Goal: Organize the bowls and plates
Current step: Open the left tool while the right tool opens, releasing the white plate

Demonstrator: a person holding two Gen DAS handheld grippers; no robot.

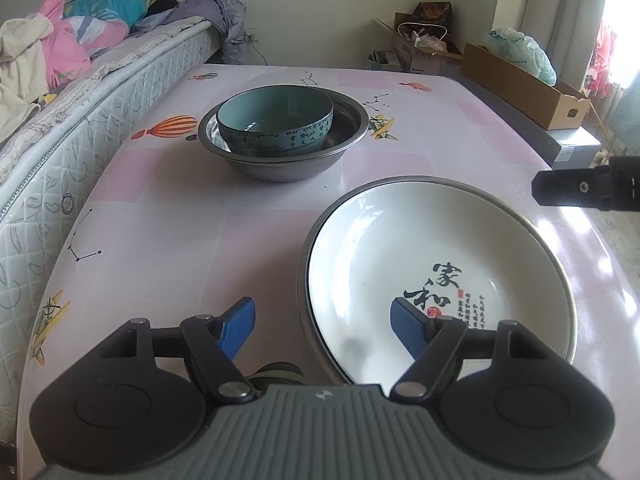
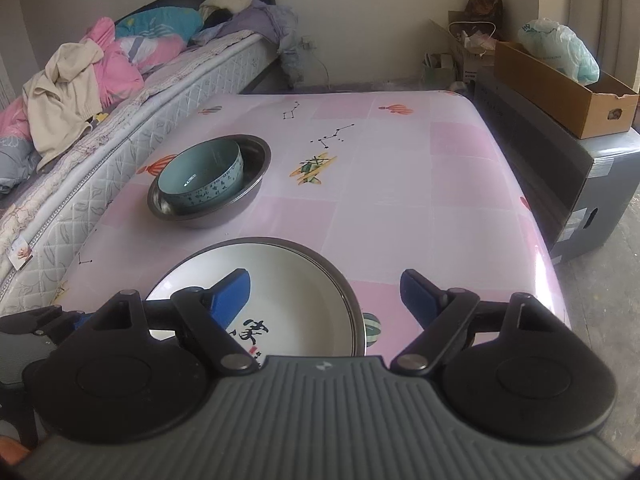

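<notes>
The left gripper (image 1: 323, 326) hangs with its jaws spread wide and empty; the white plate (image 1: 440, 264) sits at its 1 o'clock, nested in a metal dish. The right gripper (image 2: 325, 296) is likewise spread and empty over that plate's right edge. At 11 o'clock on the pink tabletop (image 2: 400, 184), the teal bowl (image 2: 202, 178) rests inside a steel basin (image 2: 256, 160).

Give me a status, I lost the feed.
Left gripper open, right gripper open, both empty. White plate on metal plate; blue bowl in metal bowl. Nothing blocking.
</notes>
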